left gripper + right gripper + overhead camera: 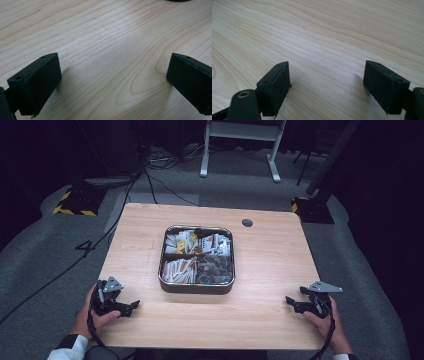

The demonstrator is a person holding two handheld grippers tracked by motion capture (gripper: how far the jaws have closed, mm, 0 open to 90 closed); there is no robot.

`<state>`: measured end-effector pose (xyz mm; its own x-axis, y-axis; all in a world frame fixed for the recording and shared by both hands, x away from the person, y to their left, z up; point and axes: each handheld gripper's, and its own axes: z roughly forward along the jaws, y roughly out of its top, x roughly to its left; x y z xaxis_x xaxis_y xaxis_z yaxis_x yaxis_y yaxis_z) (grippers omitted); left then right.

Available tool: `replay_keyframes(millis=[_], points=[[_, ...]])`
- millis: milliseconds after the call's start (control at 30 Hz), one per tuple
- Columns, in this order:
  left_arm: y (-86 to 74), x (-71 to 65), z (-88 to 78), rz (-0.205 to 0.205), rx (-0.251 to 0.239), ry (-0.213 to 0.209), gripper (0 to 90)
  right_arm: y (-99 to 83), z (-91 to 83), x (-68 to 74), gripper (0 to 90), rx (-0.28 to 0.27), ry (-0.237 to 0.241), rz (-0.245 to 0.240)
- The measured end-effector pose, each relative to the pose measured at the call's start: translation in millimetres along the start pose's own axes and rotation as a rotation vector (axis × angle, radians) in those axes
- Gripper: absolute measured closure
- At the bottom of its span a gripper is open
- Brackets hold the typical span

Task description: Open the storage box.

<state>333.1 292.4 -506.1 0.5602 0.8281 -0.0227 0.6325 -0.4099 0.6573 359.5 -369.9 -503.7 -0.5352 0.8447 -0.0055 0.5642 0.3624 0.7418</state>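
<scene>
1. In the high view your left gripper (131,307) sits at the lower left of the frame, low over the wooden table (270,270), held in your left hand (92,312).
2. In the left gripper view its jaws stand wide apart at the bottom corners, with bare wood grain between them and nothing held.
3. Your right gripper (290,303) sits at the lower right of the high view, gripped by your right hand (325,320), its tips pointing toward frame centre.
4. In the right gripper view its jaws are likewise spread wide over bare wood, empty.
5. A square metal tray (196,287) rests at the centre of the high view, well apart from both grippers. Its compartments hold small packets; what they are is too small to tell.
6. A dark round hole (247,223) marks the table just right of the tray's upper corner.
</scene>
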Motion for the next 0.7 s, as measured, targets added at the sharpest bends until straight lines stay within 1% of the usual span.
replay_keyframes(millis=[433,700], points=[[-0.8,-1.0,-0.1,-0.004,-0.006,0.005,0.3,-0.1,-0.1,-0.1,21.1,0.001,-0.005,0.002],[-0.8,-1.0,-0.1,-0.004,-0.007,0.005,0.3,2.3,0.5,-2.4,19.6,0.018,0.003,-0.007]])
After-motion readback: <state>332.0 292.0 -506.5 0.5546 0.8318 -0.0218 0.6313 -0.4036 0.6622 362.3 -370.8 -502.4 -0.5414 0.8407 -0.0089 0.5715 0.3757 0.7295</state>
